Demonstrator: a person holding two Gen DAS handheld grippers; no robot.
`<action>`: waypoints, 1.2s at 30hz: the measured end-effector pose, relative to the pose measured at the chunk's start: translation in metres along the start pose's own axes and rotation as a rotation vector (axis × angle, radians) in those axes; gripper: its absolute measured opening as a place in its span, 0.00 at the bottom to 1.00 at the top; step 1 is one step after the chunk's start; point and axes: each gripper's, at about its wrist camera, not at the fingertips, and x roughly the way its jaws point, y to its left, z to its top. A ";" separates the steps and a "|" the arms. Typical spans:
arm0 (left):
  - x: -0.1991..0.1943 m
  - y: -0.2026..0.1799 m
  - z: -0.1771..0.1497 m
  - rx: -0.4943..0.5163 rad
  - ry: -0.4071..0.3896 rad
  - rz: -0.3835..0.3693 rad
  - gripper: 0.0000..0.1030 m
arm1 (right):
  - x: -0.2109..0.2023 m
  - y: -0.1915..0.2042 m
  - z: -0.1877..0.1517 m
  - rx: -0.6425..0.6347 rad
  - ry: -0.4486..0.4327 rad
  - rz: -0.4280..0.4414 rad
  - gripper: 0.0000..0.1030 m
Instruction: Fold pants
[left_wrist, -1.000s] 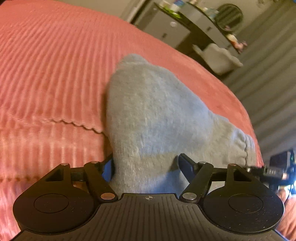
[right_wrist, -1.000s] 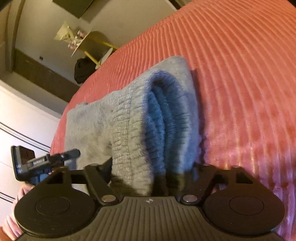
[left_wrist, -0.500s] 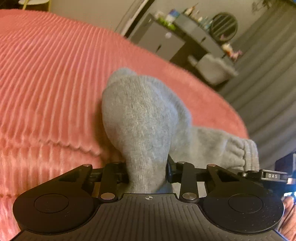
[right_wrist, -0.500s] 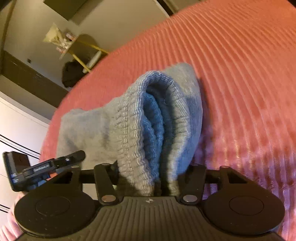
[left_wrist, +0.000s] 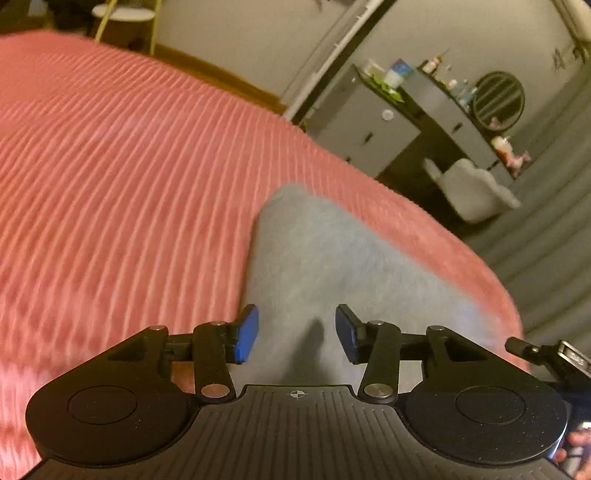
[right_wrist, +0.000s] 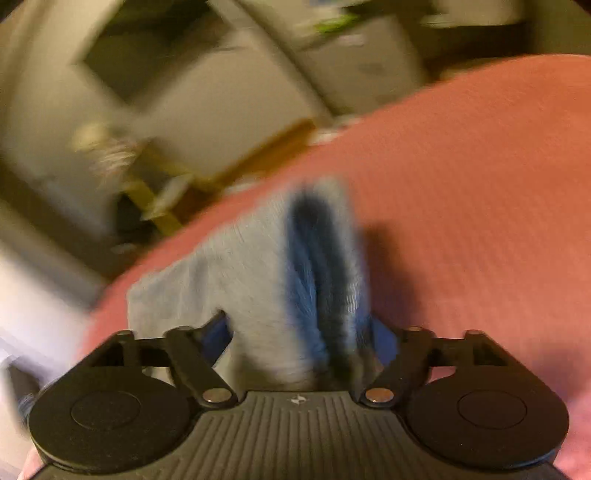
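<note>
On the pink bedspread (left_wrist: 110, 192), grey pants (left_wrist: 332, 266) between parted left tongs (left_wrist: 297, 334)

Left gripper (left_wrist: 297, 334): black ribbed body, two round discs, silver pivot screws, blue pads (left_wrist: 246, 335), crosshair mark. Right gripper (right_wrist: 301, 334): same black build, blurred blue pads (right_wrist: 216, 336).

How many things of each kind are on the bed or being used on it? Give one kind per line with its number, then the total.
Grey pants: 1
Pink ribbed bedspread: 1
Grippers, left gripper and right gripper: 2
Total: 4
</note>
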 end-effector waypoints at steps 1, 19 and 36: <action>-0.013 0.008 -0.010 -0.022 -0.014 -0.030 0.50 | -0.008 -0.009 -0.003 0.049 -0.013 -0.019 0.77; -0.007 0.043 -0.079 -0.524 -0.045 -0.141 0.53 | -0.016 -0.067 -0.116 0.572 -0.062 0.214 0.61; -0.029 0.047 -0.105 -0.333 -0.101 0.003 0.10 | -0.027 -0.035 -0.128 0.342 -0.172 0.078 0.35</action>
